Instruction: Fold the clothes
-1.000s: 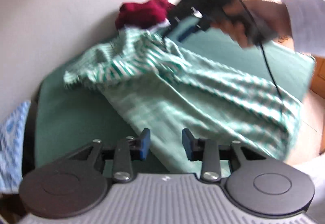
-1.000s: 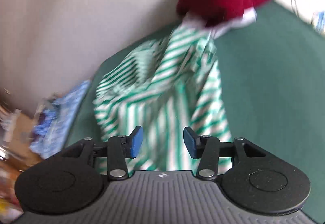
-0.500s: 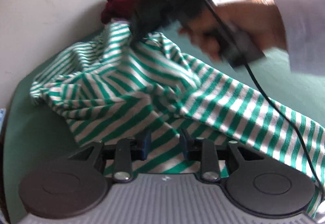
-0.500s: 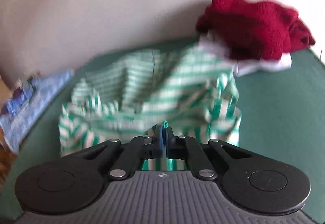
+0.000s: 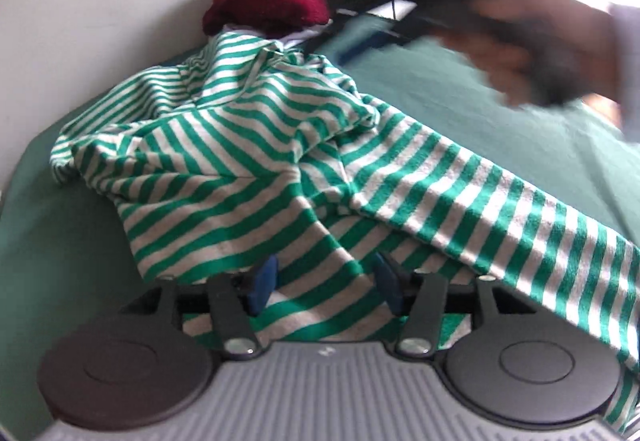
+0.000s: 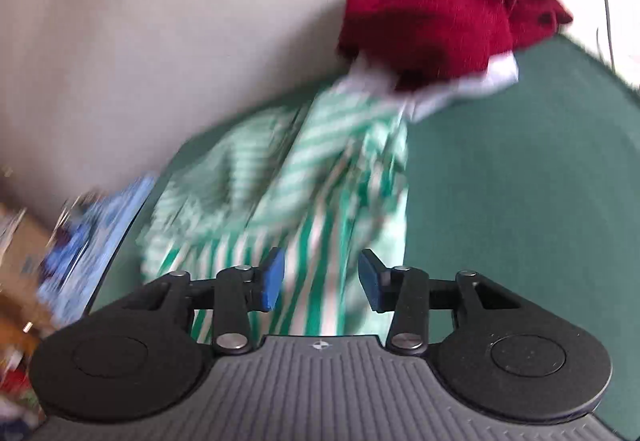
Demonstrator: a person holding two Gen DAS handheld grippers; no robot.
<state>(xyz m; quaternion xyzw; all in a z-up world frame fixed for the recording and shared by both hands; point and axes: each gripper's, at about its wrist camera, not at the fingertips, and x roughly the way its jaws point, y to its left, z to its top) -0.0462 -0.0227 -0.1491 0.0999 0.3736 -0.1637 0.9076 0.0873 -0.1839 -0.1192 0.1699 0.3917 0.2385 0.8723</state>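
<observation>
Two grippers show up here, and both have their blue pads spread wide with nothing pinched between them. On the green surface (image 5: 500, 109) lies a green and white striped shirt (image 5: 248, 161), all bunched up and full of folds. It reaches from the back edge of the surface, by the wall (image 5: 100, 1), down to the near edge, where one long part of it runs off toward the right side in the left wrist view.

In that view the left gripper (image 5: 325, 283) sits low over the near part of the shirt. Striped cloth lies between and under its two pads, but the pads stand well apart and do not squeeze it.

Up at the back edge, against the wall, is a dark red knitted thing (image 5: 272, 1). It rests on top of something white (image 6: 472, 85), and the top end of the striped shirt touches that white cloth.

Seen from the left wrist, the right gripper (image 5: 360, 45) is up in the air over the back of the surface, near the red pile. A hand (image 5: 532, 53) in a white sleeve (image 5: 628, 53) holds it. It is all blurry there. The right wrist view shows the pads of the right gripper far apart, with the striped shirt below and ahead of them, also blurry.

Off the left edge of the surface, in the right wrist view, is a blue and white patterned cloth (image 6: 100, 237). It is too blurry to tell what it is.
</observation>
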